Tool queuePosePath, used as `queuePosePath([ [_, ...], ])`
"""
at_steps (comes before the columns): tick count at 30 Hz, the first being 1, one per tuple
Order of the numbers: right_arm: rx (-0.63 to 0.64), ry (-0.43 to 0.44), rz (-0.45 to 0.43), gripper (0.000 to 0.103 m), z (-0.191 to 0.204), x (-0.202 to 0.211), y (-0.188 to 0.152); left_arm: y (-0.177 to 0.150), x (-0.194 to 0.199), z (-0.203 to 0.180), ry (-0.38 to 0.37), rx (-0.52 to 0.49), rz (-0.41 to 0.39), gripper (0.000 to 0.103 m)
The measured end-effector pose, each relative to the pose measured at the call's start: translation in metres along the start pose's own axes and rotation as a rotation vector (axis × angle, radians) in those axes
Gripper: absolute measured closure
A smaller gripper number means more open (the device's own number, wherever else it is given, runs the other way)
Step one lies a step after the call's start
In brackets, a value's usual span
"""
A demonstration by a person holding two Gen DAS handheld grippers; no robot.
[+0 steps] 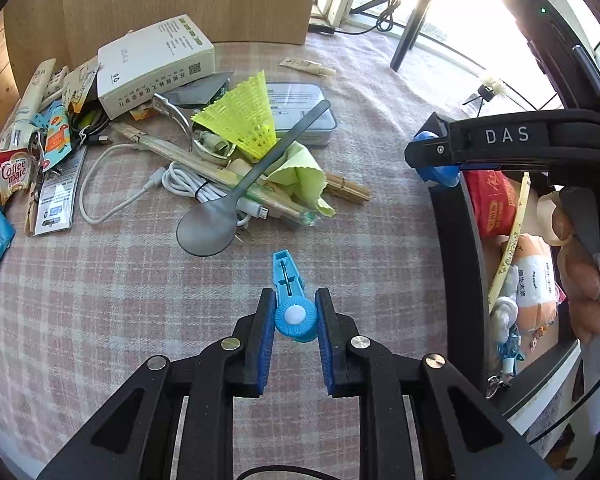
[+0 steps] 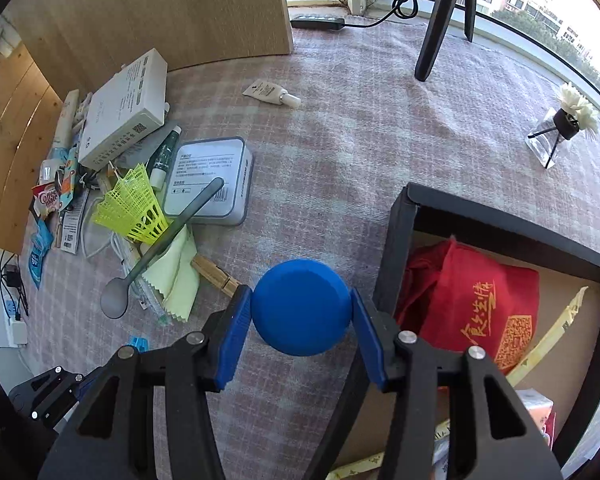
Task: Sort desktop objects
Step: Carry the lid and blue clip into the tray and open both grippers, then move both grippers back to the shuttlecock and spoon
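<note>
From the left wrist, the left gripper (image 1: pixel 296 316) is clamped on a small light-blue plastic clip with a round white-centred knob (image 1: pixel 294 314), held above the bare pink checked tablecloth (image 1: pixel 100 300). Its far tip shows; its underside is hidden. At the right edge, a black open box (image 1: pixel 458 240) is cut off by the right gripper (image 1: pixel 434 160), whose fingertips are barely visible.

From the right wrist, the right gripper (image 2: pixel 302 312) grasps a round dark-blue ball (image 2: pixel 302 306) just beside the box's (image 2: pixel 396 248) near-left wall. A grey long-handled spoon (image 2: pixel 160 246) lies on the clutter toward the cloth's left edge.
</note>
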State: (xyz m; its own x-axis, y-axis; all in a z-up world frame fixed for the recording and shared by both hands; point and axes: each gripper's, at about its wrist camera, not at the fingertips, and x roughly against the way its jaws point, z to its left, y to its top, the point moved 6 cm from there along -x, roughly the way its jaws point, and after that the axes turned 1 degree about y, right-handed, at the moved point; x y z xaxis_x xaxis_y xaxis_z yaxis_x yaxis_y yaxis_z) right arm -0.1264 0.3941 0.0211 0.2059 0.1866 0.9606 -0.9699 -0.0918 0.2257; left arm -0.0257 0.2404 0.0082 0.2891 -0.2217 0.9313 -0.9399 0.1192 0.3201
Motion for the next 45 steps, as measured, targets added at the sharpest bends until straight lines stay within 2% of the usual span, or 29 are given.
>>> queuePosePath([
  [6, -0.042, -0.022, -0.057, 0.054, -0.029, 0.036, -0.009, 0.001, 0.013, -0.052, -0.061, -0.093, -0.023, 0.084],
  [11, -0.107, -0.074, -0.081, 0.054, -0.075, 0.046, -0.028, -0.009, 0.022, -0.101, -0.112, -0.193, -0.014, 0.084],
  [17, -0.208, -0.123, -0.095, 0.054, -0.137, 0.067, -0.065, -0.020, 0.020, -0.159, -0.150, -0.294, 0.004, 0.084],
  [23, -0.315, -0.147, -0.101, 0.054, -0.186, 0.079, -0.094, -0.034, 0.019, -0.193, -0.166, -0.367, 0.010, 0.084],
  [26, -0.325, -0.151, -0.101, 0.053, -0.194, 0.084, -0.104, -0.040, 0.021, -0.204, -0.176, -0.402, 0.012, 0.083],
  [27, -0.317, -0.147, -0.105, 0.052, -0.194, 0.086, -0.105, -0.041, 0.022, -0.205, -0.171, -0.405, 0.012, 0.070],
  [28, -0.315, -0.152, -0.107, 0.050, -0.194, 0.088, -0.106, -0.041, 0.023, -0.206, -0.173, -0.403, 0.011, 0.052],
  [29, -0.312, -0.157, -0.113, 0.047, -0.193, 0.091, -0.106, -0.041, 0.027, -0.206, -0.188, -0.396, -0.001, 0.050],
  [37, -0.237, -0.157, -0.156, 0.046, -0.155, 0.105, -0.097, -0.034, 0.037, -0.179, -0.167, -0.351, -0.032, 0.052],
  [45, -0.176, -0.101, -0.153, 0.046, -0.100, 0.094, -0.081, -0.022, 0.041, -0.112, -0.110, -0.252, -0.040, 0.053],
])
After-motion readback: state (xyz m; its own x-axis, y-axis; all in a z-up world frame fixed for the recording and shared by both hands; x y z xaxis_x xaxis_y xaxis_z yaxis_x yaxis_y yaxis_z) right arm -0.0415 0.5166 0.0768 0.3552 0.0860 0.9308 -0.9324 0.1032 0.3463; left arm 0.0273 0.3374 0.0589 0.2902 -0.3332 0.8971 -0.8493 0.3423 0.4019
